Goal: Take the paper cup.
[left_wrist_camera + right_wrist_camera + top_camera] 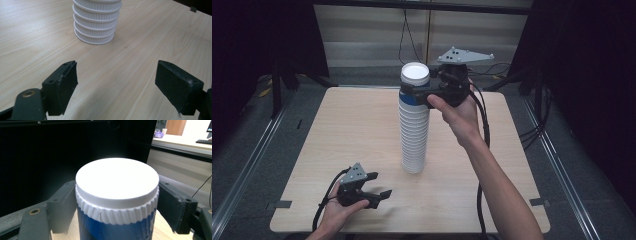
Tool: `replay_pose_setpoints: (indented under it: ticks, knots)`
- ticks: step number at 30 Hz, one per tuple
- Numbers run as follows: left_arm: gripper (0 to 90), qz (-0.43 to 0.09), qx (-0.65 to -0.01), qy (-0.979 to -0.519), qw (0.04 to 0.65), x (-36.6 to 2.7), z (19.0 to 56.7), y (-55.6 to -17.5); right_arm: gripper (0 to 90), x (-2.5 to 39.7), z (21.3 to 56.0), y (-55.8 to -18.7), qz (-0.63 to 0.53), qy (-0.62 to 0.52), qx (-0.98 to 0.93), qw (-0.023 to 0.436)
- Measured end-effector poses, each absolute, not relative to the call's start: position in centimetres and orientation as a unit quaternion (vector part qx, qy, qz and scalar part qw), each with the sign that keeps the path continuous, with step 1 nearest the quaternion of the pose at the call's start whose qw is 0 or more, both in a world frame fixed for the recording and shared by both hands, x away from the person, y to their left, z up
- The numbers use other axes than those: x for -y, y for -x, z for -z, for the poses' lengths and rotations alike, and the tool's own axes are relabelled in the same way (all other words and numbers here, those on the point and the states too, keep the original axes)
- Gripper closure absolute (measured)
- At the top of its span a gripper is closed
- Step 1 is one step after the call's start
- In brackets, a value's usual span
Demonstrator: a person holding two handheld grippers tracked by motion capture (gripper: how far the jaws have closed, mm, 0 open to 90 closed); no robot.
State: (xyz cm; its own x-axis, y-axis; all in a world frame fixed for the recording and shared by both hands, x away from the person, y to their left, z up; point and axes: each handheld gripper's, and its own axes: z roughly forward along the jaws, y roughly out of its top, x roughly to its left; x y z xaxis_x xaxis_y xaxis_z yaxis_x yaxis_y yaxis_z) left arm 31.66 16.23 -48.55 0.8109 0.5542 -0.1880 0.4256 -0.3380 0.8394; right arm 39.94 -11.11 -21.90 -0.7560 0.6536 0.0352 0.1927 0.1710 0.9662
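Grabbing stage: right tool (416,95) was clamped on the top cup (415,75) of the stack of white cups (414,135), jaws pressed on either side just under the white base that faced up.
Top cup: blue-sided, upside down, looked seated on the stack, so I'd say not lifted off yet.
Stack location: stood upright mid-counter (337,130), its lower end in the left tool's camera too (96,27).
Left tool (379,187): sat low near the front edge, jaws wide apart, holding nothing, well apart from the stack.
Done so far: grip looked secured, that's about it.
Left to do: probably pulling that cup free and setting it down somewhere.
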Motion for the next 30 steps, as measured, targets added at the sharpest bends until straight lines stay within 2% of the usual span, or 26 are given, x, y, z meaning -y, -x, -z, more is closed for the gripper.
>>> replay_pose_setpoints:
  ticks: [6, 30]
  knots:
    - [17.9, -0.066, -0.301, -0.815, 0.491, -16.2, 48.5, -31.7, 26.8, 10.8, 21.8, -39.9, -0.568, -0.285, -0.745, 0.203]
    - [17.8, -0.069, -0.300, -0.815, 0.491, -16.3, 48.5, -31.6, 27.7, 10.7, 20.0, -39.7, -0.584, -0.285, -0.726, 0.225]
